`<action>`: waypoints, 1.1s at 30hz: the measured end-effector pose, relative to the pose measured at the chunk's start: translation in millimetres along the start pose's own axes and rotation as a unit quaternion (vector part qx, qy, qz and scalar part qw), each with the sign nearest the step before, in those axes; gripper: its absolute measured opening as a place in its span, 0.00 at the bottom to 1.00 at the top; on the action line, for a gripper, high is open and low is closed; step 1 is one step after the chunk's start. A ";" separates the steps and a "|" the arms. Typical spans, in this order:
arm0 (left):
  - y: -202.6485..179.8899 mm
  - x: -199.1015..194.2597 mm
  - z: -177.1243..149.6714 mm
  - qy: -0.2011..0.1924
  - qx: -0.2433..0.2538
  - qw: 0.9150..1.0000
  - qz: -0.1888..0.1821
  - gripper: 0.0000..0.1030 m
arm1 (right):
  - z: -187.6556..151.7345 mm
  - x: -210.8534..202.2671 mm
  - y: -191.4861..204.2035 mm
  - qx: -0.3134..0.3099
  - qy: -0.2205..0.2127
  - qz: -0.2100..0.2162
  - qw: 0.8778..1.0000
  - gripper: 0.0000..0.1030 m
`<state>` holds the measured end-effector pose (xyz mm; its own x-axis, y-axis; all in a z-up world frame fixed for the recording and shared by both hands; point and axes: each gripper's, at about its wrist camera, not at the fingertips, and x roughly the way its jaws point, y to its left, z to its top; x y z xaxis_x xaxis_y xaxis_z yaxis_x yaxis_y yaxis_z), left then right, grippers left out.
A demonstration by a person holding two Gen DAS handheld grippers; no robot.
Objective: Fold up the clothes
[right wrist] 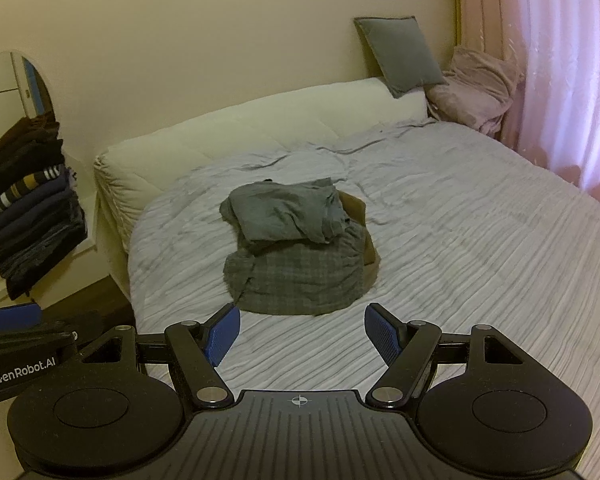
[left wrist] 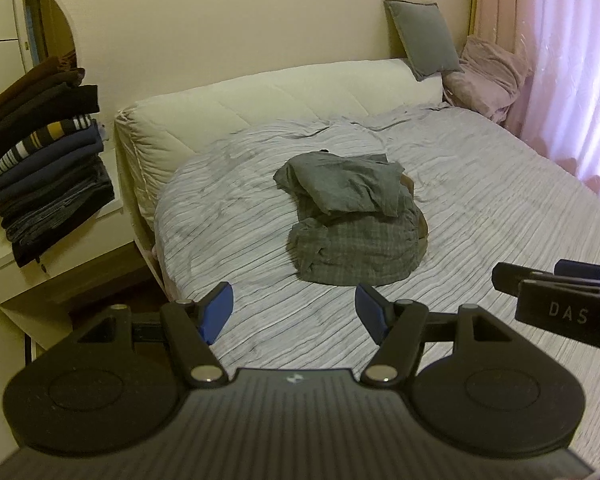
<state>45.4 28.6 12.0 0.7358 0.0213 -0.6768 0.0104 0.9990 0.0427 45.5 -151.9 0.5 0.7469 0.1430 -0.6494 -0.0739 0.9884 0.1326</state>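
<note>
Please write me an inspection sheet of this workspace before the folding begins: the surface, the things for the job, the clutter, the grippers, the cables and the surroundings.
Surface: bed with a wrinkled striped grey cover.
Job's things: heap of unfolded clothes mid-bed, a plain grey garment on top of a grey checked garment; a brown piece peeks out behind.
Clutter: grey cushion and pink blanket at the head end.
Grippers: left gripper and right gripper both open, empty, short of the heap.
Cables: nothing seen.
Surroundings: stack of folded dark clothes on a white side table, oval mirror, pink curtain.
</note>
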 end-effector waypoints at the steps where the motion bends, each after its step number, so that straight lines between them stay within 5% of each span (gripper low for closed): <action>1: 0.2 2.9 2.1 0.001 0.001 1.000 -0.001 0.62 | 1.4 2.2 -0.8 0.001 0.001 -0.001 1.000 0.70; 17: 9.2 81.4 46.1 0.019 0.014 0.999 -0.023 0.62 | 32.5 66.6 -12.1 0.036 0.014 -0.015 0.999 0.70; 33: 10.6 248.6 113.3 0.077 0.037 0.991 -0.100 0.61 | 74.0 204.2 -65.4 0.185 0.059 -0.019 0.981 0.70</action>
<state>305.2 40.2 -72.6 0.6025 -0.1654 -0.7808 0.1994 0.9785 -0.0534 251.7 -191.0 -85.3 0.6612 0.1329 -0.7383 0.2132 0.9103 0.3549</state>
